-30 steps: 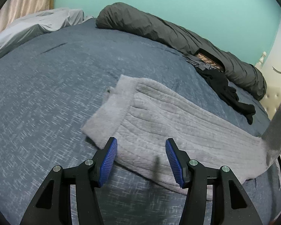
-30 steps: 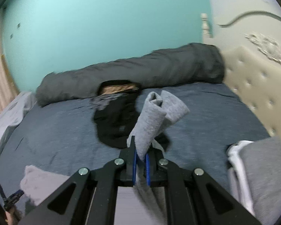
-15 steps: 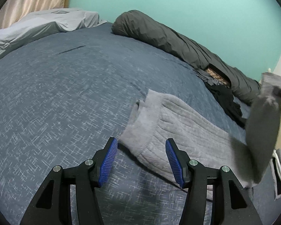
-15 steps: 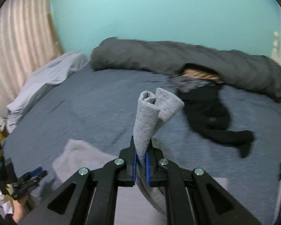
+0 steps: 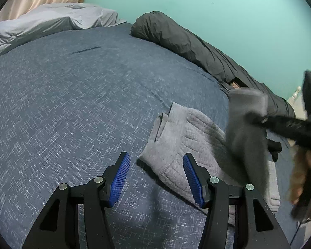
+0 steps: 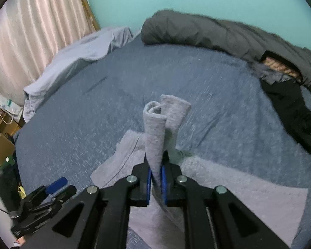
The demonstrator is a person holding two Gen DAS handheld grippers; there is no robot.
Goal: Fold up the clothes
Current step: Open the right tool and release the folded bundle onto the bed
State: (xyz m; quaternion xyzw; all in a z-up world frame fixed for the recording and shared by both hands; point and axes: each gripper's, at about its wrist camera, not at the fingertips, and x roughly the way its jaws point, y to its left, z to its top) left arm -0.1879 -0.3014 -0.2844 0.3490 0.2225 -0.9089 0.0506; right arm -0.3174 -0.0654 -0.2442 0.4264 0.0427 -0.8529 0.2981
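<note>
**Far end of sweater carried over, jaws starting to let go**

Left side: left gripper (image 5: 156,177) hanging over the blue bed cover (image 5: 76,108), jaws wide apart, nothing between them. Near-static over the last second; view panned a little, so the near hem of the grey sweater (image 5: 182,143) now sits more to the right, just ahead of the right-hand pad. Hem flat on the bed, not pinned by anything.

Middle: sweater lying lengthwise across the bed, ribbed side up, well clear of the dark rolled duvet (image 5: 188,41) along the wall. A second ago only the flat stretch showed in the left view; now a raised flap stands up over its right part.

Right side: right gripper (image 6: 155,178) swung in fast across the bed and dropped lower, bringing the pinched end of the sweater along. Fabric bunched between the blue pads and sticking up past them. Jaws now easing open, cloth still between them. Black garment (image 6: 288,103) beyond, untouched.

Reading: first fold half-done, lifted end not yet laid down. Likely next: drop it onto the near hem. Risk: unpinned hem sliding, edges landing askew.
</note>
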